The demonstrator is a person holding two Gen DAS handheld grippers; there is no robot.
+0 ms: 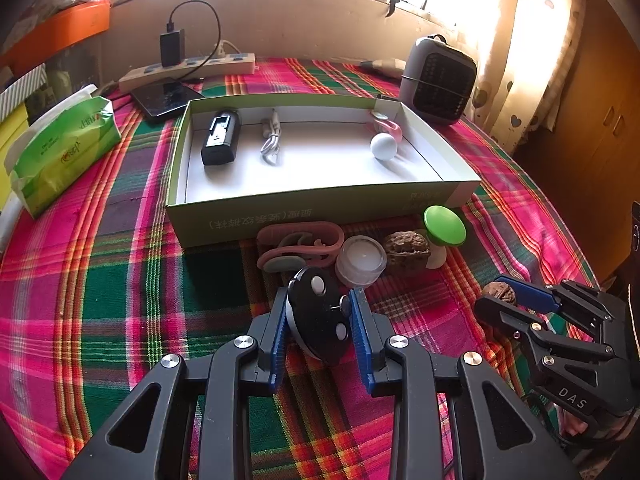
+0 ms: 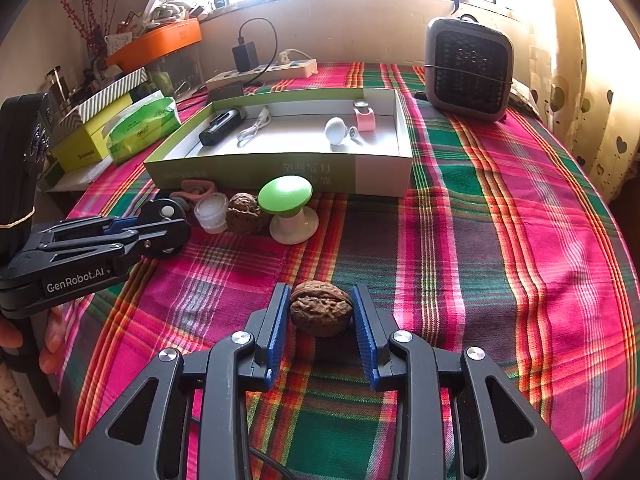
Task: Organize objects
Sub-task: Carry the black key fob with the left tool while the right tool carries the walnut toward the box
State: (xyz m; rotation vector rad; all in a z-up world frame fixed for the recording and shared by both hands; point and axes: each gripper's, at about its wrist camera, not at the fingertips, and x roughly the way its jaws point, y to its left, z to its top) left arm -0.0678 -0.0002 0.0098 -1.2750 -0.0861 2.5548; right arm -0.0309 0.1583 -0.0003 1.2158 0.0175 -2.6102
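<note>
Left wrist view first: the left gripper (image 1: 320, 316) has its blue ribbed pads pinching a round black disc with small white buttons (image 1: 316, 316), held on edge just above the plaid red-and-green tablecloth (image 1: 120, 300). Straight up at 12 o'clock sits the shallow green-sided cardboard box with a white inside (image 1: 312, 208). In it there's a black rectangular gadget (image 1: 221, 136) at the left, a coiled white cable (image 1: 271, 144) beside it, and a white ball (image 1: 383, 146) with a pink clip-shaped thing (image 1: 390, 126) toward the right wall. Lined up along the box's near wall: a pinkish rubbery loop strap (image 1: 300, 246), a small clear plastic jar with a white inside (image 1: 361, 261), a wrinkly brown walnut (image 1: 407, 249) and a green-capped mushroom-shaped knob on a white stem (image 1: 443, 232). Out at 3 o'clock is the right gripper (image 1: 504, 300), clamped on another walnut.

Right wrist view: the right gripper's pads are squeezing that second brown walnut (image 2: 321, 308) on both sides, low over the cloth. At 9 o'clock the left gripper (image 2: 168, 220) shows side-on with the black disc in its tips. The same row of bits is at 11 o'clock, box behind at 12, and a grey mesh-fronted desk heater (image 2: 469, 68) at 1 o'clock.
</note>
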